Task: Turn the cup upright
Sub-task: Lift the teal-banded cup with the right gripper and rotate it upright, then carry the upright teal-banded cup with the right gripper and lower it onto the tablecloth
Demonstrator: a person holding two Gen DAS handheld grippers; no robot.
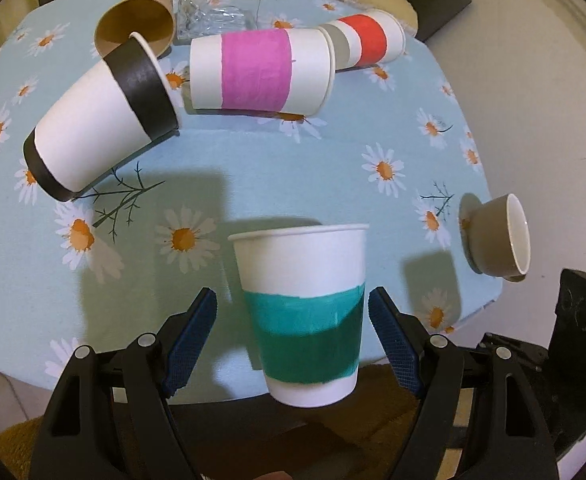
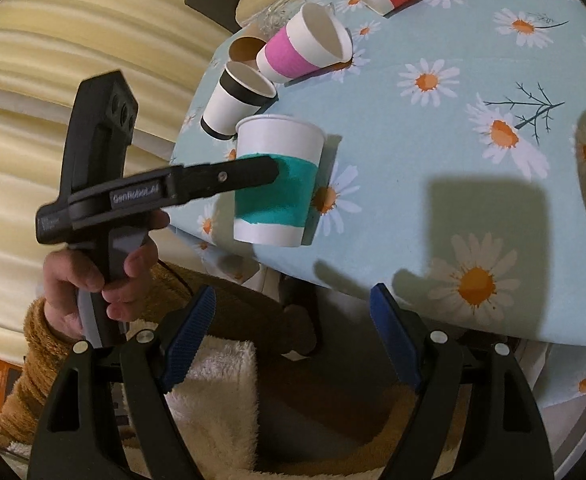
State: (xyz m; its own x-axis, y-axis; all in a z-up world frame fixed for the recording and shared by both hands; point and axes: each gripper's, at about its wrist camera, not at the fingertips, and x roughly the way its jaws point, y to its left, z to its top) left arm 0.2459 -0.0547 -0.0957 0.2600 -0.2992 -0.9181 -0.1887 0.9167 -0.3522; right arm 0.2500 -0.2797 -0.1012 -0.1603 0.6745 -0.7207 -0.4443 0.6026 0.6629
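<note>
Left wrist view: the counter (image 1: 253, 168), covered by a pale blue cloth printed with daisies, fills most of the frame. Near its front edge a white paper cup with a teal band (image 1: 307, 314) is seen upright, rim up, standing between the spread blue-padded fingers of the left gripper (image 1: 293, 336); a gap is visible on the left side, while contact on the right cannot be told. Behind it a cup with black bands (image 1: 101, 120) and a cup with a pink band (image 1: 259, 74) are lying on their sides, and farther back a cup with a red band (image 1: 367, 40), a brown cup (image 1: 137, 20) and a clear glass item (image 1: 221, 8) are seen. A small grey ceramic cup (image 1: 497, 238) is tipped on its side near the right edge. In the right wrist view the left gripper is seen from the side, held by a hand (image 2: 97, 276), its fingers around the teal-banded cup. The right gripper (image 2: 293, 340) is held open over the counter edge, nothing between its fingers.
</note>
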